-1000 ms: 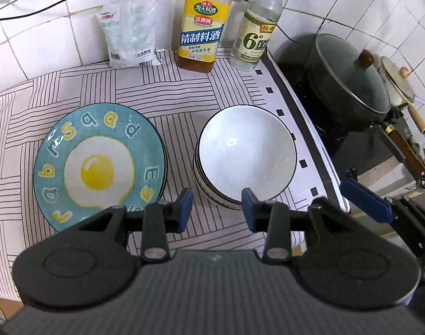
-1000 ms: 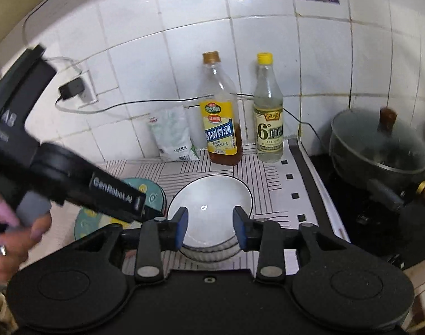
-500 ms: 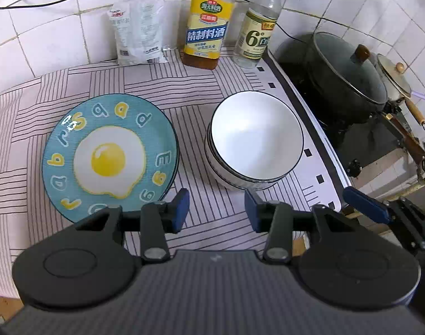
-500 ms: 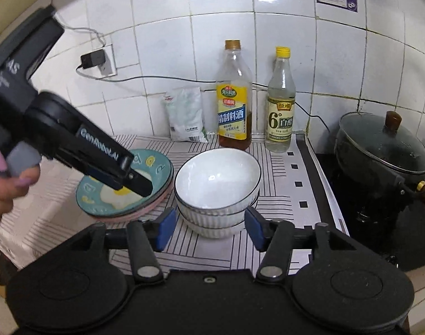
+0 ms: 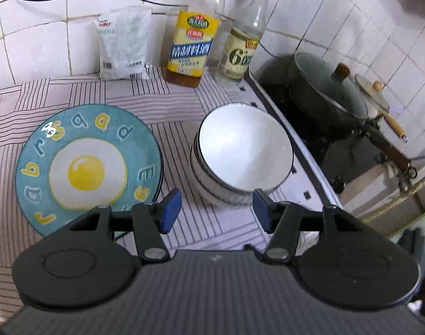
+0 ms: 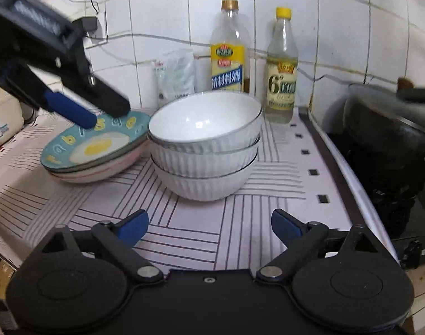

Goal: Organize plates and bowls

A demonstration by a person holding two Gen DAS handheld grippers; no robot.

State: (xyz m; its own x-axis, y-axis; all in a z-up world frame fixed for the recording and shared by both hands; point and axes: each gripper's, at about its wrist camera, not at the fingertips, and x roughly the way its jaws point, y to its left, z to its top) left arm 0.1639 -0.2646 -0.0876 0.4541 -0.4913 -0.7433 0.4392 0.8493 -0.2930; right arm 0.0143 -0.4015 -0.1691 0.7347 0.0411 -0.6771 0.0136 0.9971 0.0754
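On the striped cloth (image 6: pixel 201 240), both tools, left tool (image 5: pixel 216 213) and right tool (image 6: pixel 209 227), have just been opening, empty, near ribbed white bowls (image 6: pixel 205 150).

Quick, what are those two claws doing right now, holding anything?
Left gripper: open, jaws just widening, nothing between them.
Right gripper: wide open, jaws just widening, holding nothing.

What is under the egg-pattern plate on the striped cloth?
Under the egg-pattern plate the right wrist view shows more stacked plates, the lowest pink-trimmed, resting on the striped cloth. Their faces are covered, so patterns and exact count stay unclear.
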